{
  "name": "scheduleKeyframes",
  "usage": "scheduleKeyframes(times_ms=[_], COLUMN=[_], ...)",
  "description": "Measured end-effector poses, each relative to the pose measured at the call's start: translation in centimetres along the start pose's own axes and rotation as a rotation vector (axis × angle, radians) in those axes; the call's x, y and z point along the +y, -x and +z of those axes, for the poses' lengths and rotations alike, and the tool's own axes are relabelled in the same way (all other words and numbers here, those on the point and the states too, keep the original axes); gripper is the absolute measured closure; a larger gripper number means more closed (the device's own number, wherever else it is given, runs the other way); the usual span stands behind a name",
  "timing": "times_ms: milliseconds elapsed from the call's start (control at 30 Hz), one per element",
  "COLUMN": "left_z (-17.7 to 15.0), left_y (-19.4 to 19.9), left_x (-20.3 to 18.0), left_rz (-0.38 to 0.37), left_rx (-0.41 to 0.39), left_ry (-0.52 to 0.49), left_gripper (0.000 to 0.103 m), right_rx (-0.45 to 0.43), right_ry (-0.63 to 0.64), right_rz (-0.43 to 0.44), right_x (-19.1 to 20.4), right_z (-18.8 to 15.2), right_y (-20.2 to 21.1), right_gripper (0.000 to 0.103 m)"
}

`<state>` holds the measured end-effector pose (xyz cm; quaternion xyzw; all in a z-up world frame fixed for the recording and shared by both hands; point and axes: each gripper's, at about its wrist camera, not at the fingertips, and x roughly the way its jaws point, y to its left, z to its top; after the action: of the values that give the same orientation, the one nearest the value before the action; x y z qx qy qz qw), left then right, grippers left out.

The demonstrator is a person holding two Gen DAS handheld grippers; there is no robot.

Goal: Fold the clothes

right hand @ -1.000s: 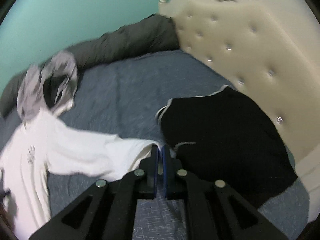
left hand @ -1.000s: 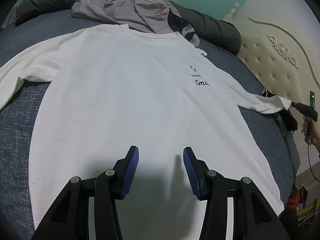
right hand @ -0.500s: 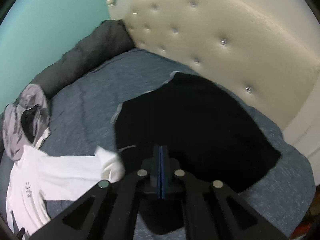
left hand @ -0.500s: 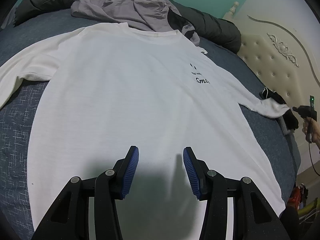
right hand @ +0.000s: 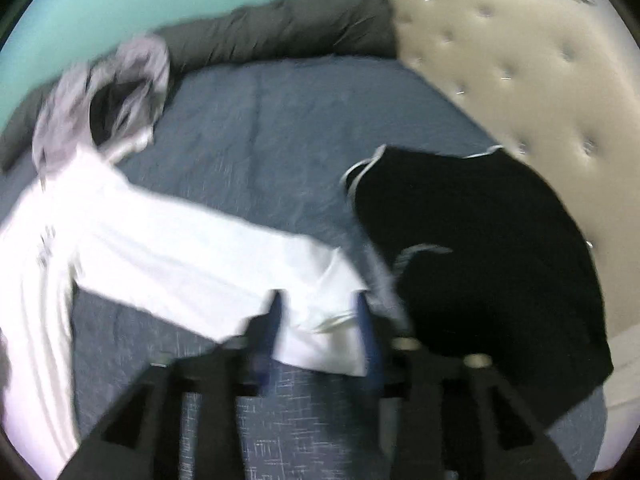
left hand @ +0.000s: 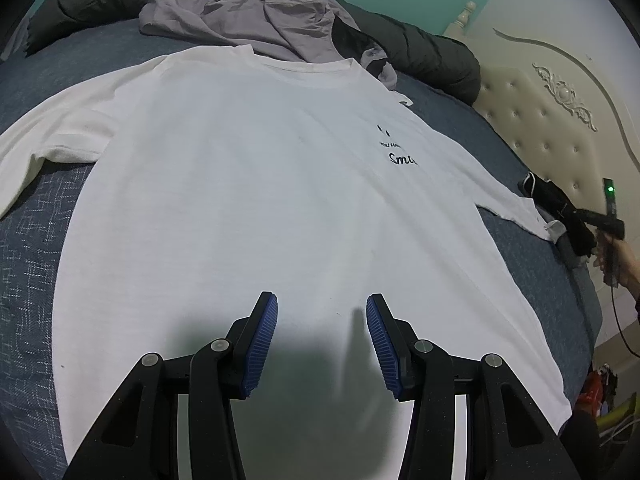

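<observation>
A white long-sleeved shirt (left hand: 260,200) lies spread flat, front up, on the blue bed cover (left hand: 28,240). My left gripper (left hand: 321,304) hovers open over the shirt's lower part, with nothing between its blue pads. In the blurred right wrist view, my right gripper (right hand: 319,308) is over the end of the shirt's (right hand: 180,248) outstretched sleeve. Its jaws are opening, and the cuff (right hand: 320,340) lies between the fingers without being pinched. The left wrist view shows that right gripper (left hand: 600,224) in a hand at the far right.
A black garment (right hand: 480,260) lies just right of the cuff, against the cream tufted headboard (right hand: 520,60). A crumpled grey-lilac garment (left hand: 248,12) and a dark rolled duvet (left hand: 432,56) lie beyond the shirt's collar. Bare blue cover (right hand: 280,128) shows between sleeve and duvet.
The right gripper was shut on the cuff, swung shut over the black garment, and is back at the cuff with its jaws apart. The left gripper has not moved.
</observation>
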<state>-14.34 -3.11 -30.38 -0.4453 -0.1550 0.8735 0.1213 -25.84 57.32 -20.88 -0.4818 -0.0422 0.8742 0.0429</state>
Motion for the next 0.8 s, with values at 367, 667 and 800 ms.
scheduleKeyframes(times_ms=[367,667,800], left_z=[0.0,-0.1,-0.2], left_y=[-0.2,-0.1,-0.1], left_x=[0.1,0.3,0.1], left_rz=[0.002,0.004,0.003], left_rx=[0.003,0.004,0.003], left_ry=[0.002,0.001,-0.003], left_gripper=[0.053,0.053,0.053], right_rx=[0.120,0.090,0.013], right_ry=[0.044,0.010,0.029], right_rz=[-0.137,-0.176,-0.193], right_x=[2.0,0.2,0.2], right_z=[-0.4,-0.6,-0.2], right_y=[-6.8,-6.5,-4.0], right_gripper=[0.045,0.098,0.099])
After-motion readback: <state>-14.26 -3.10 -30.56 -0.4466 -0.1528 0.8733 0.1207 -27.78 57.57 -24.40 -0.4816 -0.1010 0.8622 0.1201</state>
